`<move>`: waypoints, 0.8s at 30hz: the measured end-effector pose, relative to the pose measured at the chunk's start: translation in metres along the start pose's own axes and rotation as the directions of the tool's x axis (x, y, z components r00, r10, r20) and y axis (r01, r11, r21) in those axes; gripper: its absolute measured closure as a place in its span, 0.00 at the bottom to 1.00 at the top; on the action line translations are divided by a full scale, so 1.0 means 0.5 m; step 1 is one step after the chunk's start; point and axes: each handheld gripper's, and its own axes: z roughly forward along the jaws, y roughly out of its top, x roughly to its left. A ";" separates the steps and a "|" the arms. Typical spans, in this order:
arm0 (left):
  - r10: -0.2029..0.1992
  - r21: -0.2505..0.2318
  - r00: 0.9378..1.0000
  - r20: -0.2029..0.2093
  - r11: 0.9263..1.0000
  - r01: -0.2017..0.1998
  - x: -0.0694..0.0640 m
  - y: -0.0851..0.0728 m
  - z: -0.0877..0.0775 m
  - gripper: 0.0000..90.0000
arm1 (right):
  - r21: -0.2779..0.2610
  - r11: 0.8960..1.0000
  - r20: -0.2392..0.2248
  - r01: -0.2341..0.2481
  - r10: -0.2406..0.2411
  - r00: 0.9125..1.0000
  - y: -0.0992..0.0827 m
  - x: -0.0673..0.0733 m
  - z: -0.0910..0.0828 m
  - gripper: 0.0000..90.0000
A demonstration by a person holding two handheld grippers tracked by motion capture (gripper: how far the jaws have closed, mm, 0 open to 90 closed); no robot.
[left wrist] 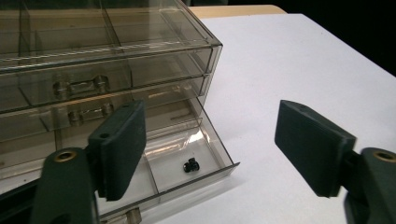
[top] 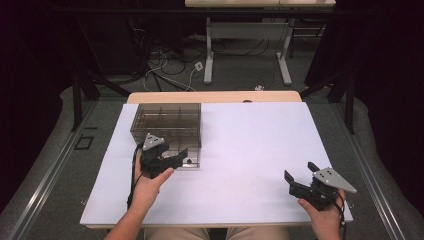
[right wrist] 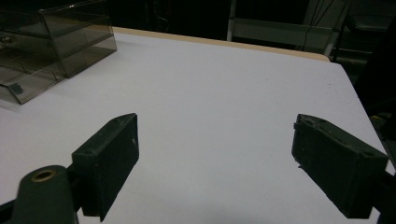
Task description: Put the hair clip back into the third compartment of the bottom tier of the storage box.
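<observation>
We see the left claw [left wrist: 210,154] spread wide and empty at the lower left of the high view, just above the pulled-out bottom drawer [left wrist: 196,163] of the smoky clear plastic drawer cabinet [top: 167,122], where a small black part [left wrist: 190,165] lies. The right claw [right wrist: 215,163] hangs wide and empty over the white tabletop [top: 250,145], lower right.

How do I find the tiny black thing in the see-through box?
Find the clear drawer box at the table's far left. Its bottom drawer is pulled open. The small black part lies alone in that drawer's right compartment, the one dark thing inside.
</observation>
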 end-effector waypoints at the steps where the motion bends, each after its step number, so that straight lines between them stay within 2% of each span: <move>1: 0.001 -0.001 1.000 -0.003 1.000 -0.001 0.002 0.000 -0.004 0.25 | 0.000 1.000 -0.002 -0.001 0.001 1.000 0.000 0.000 0.000 0.16; 5: -0.012 -0.006 1.000 -0.005 1.000 0.012 0.011 -0.002 -0.022 0.19 | 0.001 1.000 0.001 -0.008 0.008 1.000 0.000 0.000 0.000 0.16; 12: -0.030 -0.041 0.999 -0.016 0.999 0.029 0.029 -0.010 -0.050 0.12 | -0.001 1.000 0.003 -0.002 0.002 1.000 0.000 0.000 -0.001 0.16; 24: -0.027 -0.048 1.000 -0.016 0.999 0.026 0.056 -0.037 -0.084 0.01 | 0.008 1.000 0.005 -0.002 0.002 1.000 0.001 -0.001 -0.003 0.16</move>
